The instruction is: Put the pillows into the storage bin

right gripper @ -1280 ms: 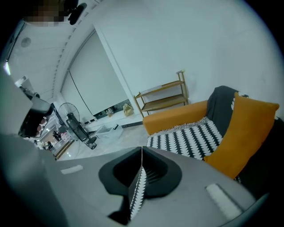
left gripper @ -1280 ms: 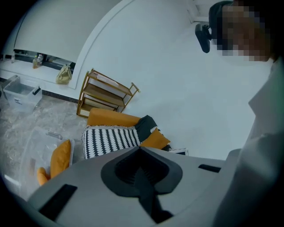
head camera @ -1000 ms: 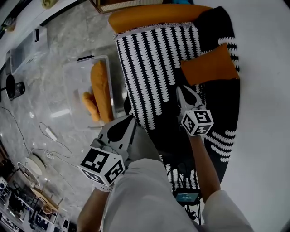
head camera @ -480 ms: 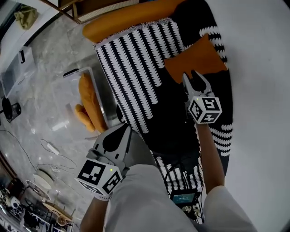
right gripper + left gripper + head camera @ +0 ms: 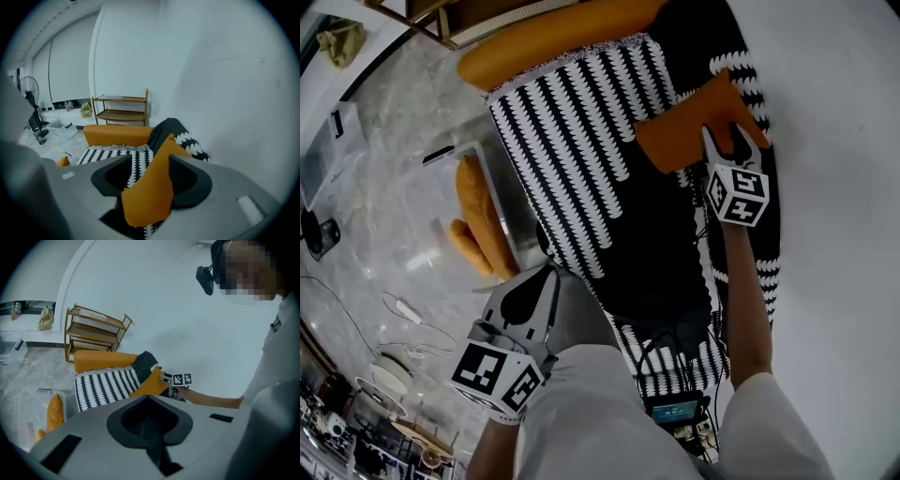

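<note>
**Orange pillow between the spread jaws of the right gripper**

Grey marble floor fills the left of the head view. A sofa with an orange bolster along its far edge stands to the right of it, against a white wall. A black-and-white patterned throw covers the seat.

The clear storage bin stands on the floor, just beside the sofa's left edge. Two orange pillows lie inside it.

The orange pillow lies on the sofa, at the right end of the throw. The right gripper reaches to its near edge. Its jaws have just been opening and stand about half apart, one on each side of a pillow corner, without clamping it.

The left gripper hangs near the person's body, over the floor between bin and sofa. Its jaws are closed together, with nothing between them.
</note>
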